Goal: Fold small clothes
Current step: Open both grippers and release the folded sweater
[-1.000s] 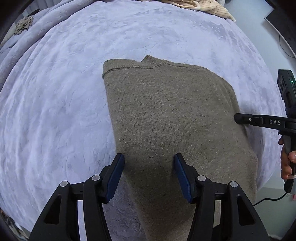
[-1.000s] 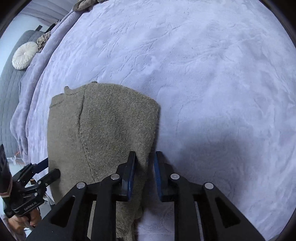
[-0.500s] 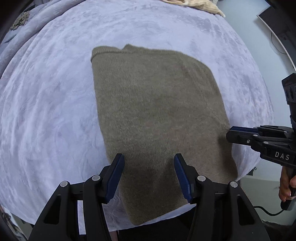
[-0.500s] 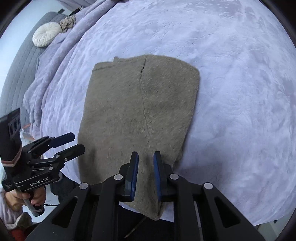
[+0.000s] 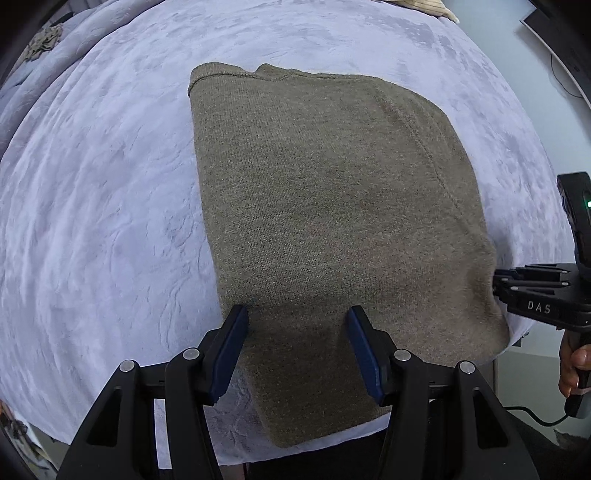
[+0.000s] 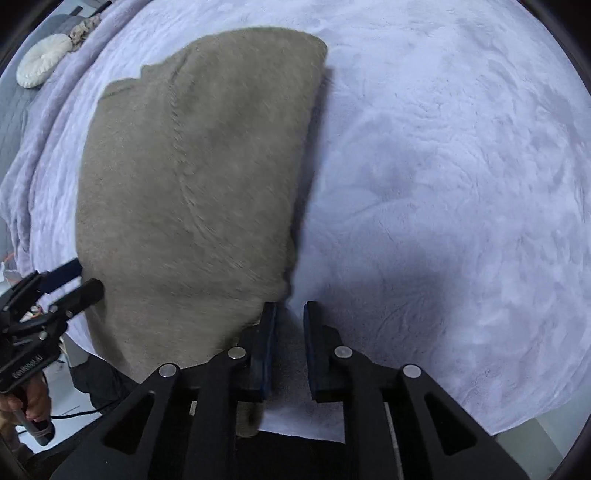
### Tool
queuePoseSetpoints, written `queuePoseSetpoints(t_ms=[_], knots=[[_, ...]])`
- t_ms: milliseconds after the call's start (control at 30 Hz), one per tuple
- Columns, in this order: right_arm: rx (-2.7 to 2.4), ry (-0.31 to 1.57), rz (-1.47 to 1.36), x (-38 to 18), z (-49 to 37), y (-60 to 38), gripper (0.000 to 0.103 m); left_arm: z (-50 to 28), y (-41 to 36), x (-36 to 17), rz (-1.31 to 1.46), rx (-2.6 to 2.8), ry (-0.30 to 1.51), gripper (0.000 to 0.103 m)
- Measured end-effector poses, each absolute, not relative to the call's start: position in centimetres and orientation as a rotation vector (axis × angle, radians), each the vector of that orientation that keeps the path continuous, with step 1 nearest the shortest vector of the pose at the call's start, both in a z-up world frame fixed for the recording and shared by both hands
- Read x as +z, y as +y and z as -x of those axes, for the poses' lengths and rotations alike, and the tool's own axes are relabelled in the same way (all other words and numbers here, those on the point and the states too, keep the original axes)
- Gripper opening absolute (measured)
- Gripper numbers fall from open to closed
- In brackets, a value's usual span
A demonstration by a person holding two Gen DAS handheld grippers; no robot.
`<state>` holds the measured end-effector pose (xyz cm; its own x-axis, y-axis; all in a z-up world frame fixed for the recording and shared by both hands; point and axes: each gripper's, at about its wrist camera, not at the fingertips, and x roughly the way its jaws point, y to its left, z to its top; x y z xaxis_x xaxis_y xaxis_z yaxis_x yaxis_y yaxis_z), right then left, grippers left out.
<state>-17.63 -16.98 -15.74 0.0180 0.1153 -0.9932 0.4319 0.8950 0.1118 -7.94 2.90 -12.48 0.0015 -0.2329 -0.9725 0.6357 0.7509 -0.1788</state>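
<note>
An olive-brown knit sweater (image 5: 332,221) lies folded lengthwise on the lilac bed cover, collar at the far end and hem hanging over the near edge. It also shows in the right wrist view (image 6: 192,192). My left gripper (image 5: 295,325) is open above the sweater's near left part, one finger at its left edge. It shows at the left of the right wrist view (image 6: 70,280). My right gripper (image 6: 286,317) has its fingers a narrow gap apart at the sweater's near right corner, with knit fabric between them. It shows at the right of the left wrist view (image 5: 498,282).
The lilac plush bed cover (image 6: 443,184) stretches far to the right of the sweater. A round white cushion (image 6: 44,61) lies on a grey sofa at the far left. Beige cloth (image 5: 424,5) lies at the bed's far edge.
Both grippers have moved forward and down toward the sweater's near end. The right gripper's fingers have opened slightly and now sit at the sweater's near right corner.
</note>
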Motion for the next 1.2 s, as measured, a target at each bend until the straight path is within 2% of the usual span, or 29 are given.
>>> queuePoseSetpoints(t_ms=[300, 333, 367, 467, 500, 533, 700, 900, 1100, 1167, 1200], knots=[[-0.289, 1.544, -0.475, -13.3, 19.9, -17.3, 0.016, 8.1, 3.1, -12.4, -0.381, -0.713, 1.403, 0.059], [-0.296, 1.535, -0.486, -12.7, 20.2, -17.5, 0.021, 8.2, 3.0, -12.5, -0.382, -0.713, 1.407, 0.068], [-0.300, 1.527, -0.498, -12.2, 20.4, -17.7, 0.021, 8.2, 3.0, -12.7, -0.380, -0.704, 1.417, 0.072], [-0.292, 1.509, -0.553, -11.0, 21.5, -17.9, 0.032, 8.2, 3.7, -13.4, -0.352, -0.684, 1.457, 0.072], [-0.285, 1.506, -0.562, -10.6, 21.9, -17.9, 0.040, 8.2, 4.0, -13.6, -0.339, -0.680, 1.472, 0.072], [-0.277, 1.500, -0.566, -10.3, 22.3, -17.8, 0.044, 8.3, 4.4, -13.6, -0.331, -0.675, 1.482, 0.072], [-0.209, 1.472, -0.584, -9.2, 23.1, -16.5, 0.044, 8.9, 5.0, -13.5, -0.367, -0.674, 1.476, 0.072], [-0.208, 1.490, -0.579, -10.8, 21.6, -15.3, 0.044, 9.1, 5.0, -13.2, -0.379, -0.665, 1.478, 0.072], [-0.126, 1.395, -0.487, -9.5, 19.8, -12.2, 0.043, 9.2, 4.8, -13.0, -0.393, -0.660, 1.477, 0.072], [-0.128, 1.462, -0.411, -10.7, 18.7, -11.0, 0.038, 9.2, 4.6, -13.0, -0.403, -0.662, 1.475, 0.072], [-0.151, 1.512, -0.367, -11.8, 18.3, -10.8, 0.030, 9.2, 4.5, -13.0, -0.407, -0.662, 1.474, 0.072]])
